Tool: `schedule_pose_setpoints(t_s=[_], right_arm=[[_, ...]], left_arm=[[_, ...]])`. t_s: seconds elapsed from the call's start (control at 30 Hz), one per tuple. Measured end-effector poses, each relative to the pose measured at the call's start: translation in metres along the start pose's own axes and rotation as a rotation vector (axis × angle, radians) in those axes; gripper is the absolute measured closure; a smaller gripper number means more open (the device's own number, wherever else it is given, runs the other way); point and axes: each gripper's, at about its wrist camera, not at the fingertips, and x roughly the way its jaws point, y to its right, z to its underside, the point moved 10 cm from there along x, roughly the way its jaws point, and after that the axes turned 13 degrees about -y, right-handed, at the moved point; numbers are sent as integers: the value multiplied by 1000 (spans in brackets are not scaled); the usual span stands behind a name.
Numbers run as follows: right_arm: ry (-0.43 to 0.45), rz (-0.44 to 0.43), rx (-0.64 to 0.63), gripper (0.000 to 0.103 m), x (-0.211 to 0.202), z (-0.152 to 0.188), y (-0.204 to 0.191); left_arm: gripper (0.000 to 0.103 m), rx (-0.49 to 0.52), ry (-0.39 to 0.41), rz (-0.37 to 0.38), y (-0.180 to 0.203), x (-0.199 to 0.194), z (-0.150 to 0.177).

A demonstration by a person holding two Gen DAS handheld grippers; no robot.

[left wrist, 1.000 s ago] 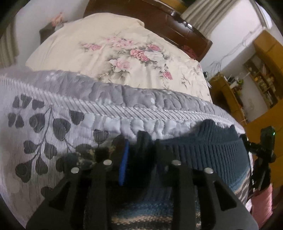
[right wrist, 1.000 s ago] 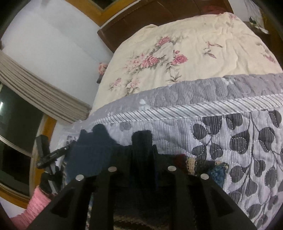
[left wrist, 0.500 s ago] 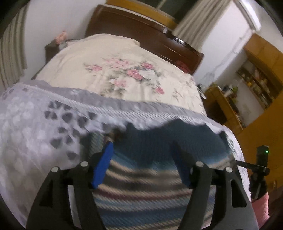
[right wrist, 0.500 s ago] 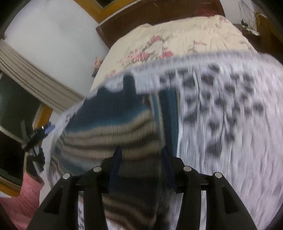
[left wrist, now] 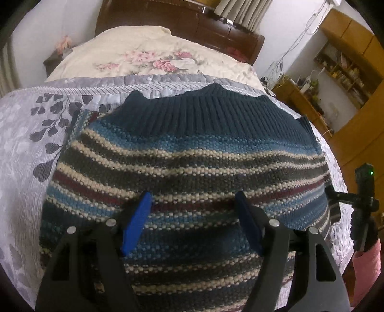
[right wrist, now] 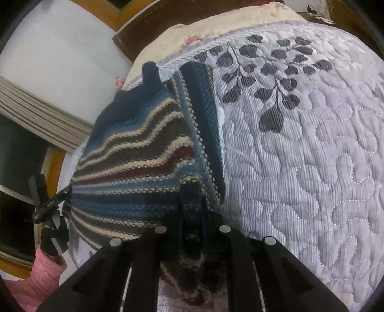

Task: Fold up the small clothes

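1. The striped sweater (left wrist: 189, 153) lies flat on the grey quilt (left wrist: 26, 153), its dark ribbed band toward the headboard (left wrist: 177, 21).
2. The left gripper (left wrist: 192, 216) hovers over the sweater's middle, blue pads (left wrist: 136, 220) spread wide and holding nothing, probably free to smooth or re-grip.
3. The right gripper (right wrist: 192, 206), at the sweater's quilt-side edge, has fingers pinching a knit fold, apparently to carry that edge over.

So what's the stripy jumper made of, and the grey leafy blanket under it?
The jumper looks like chunky knitted yarn, maybe wool: you can see bumpy stitches and a ribbed dark band. The blanket looks like smooth, slightly shiny quilted fabric, with stitched wavy lines and printed leaves.
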Motion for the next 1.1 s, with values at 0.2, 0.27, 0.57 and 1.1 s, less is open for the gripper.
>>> schedule_pose_setpoints(t_s=[0.2,0.27,0.57,1.1], right_arm=[[47,18,-46,78,-24,-20,-19],[75,28,-58,72,-36,-29,-26],[17,50,-4,79,-8,-59,-19],[19,1,62,68,-12,-56,-1]], left_arm=[[30,-37,18,17,9,-19,-7],[26,-37,38,4,15,-28,-11],[21,-76,44,44,36,-24,-25],[18,-88,-16,-22,31,6,-17]])
